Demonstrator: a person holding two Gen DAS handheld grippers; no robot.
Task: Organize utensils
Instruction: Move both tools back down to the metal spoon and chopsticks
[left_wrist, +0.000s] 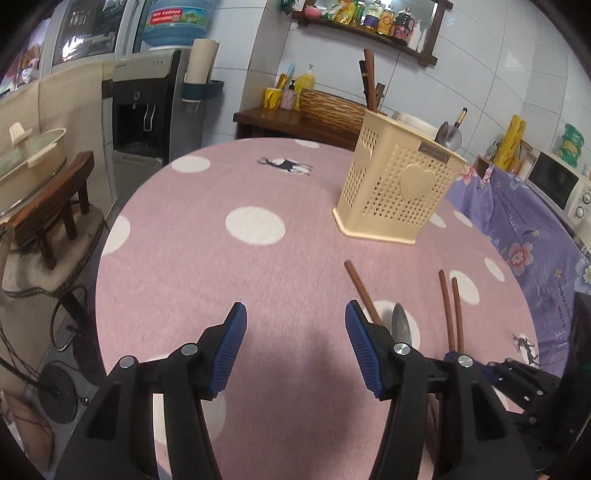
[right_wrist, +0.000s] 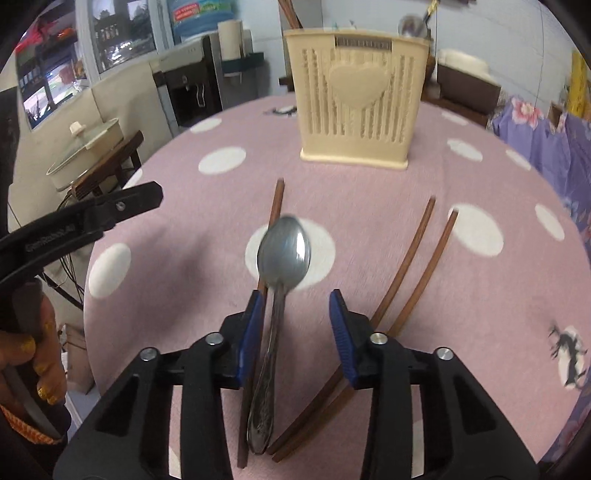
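A cream perforated utensil holder (left_wrist: 399, 188) (right_wrist: 358, 96) stands on the pink dotted tablecloth (left_wrist: 221, 277), with brown chopsticks (left_wrist: 369, 81) and a spoon (left_wrist: 450, 134) sticking out of it. On the cloth lie a steel spoon (right_wrist: 284, 254) (left_wrist: 400, 325), a single chopstick (right_wrist: 275, 206) (left_wrist: 360, 288) and a pair of chopsticks (right_wrist: 417, 251) (left_wrist: 452, 314). My right gripper (right_wrist: 295, 299) is open, straddling the spoon's handle; its left pad is close to the handle and there is a gap on the right. My left gripper (left_wrist: 295, 314) is open over bare cloth, left of the utensils.
A water dispenser (left_wrist: 144, 110) and a wooden stool carrying a lidded pot (left_wrist: 33, 155) stand left of the round table. A purple floral cloth (left_wrist: 517, 229) and a microwave (left_wrist: 554, 184) are at the right. A hand (right_wrist: 37, 362) holds the left gripper's handle.
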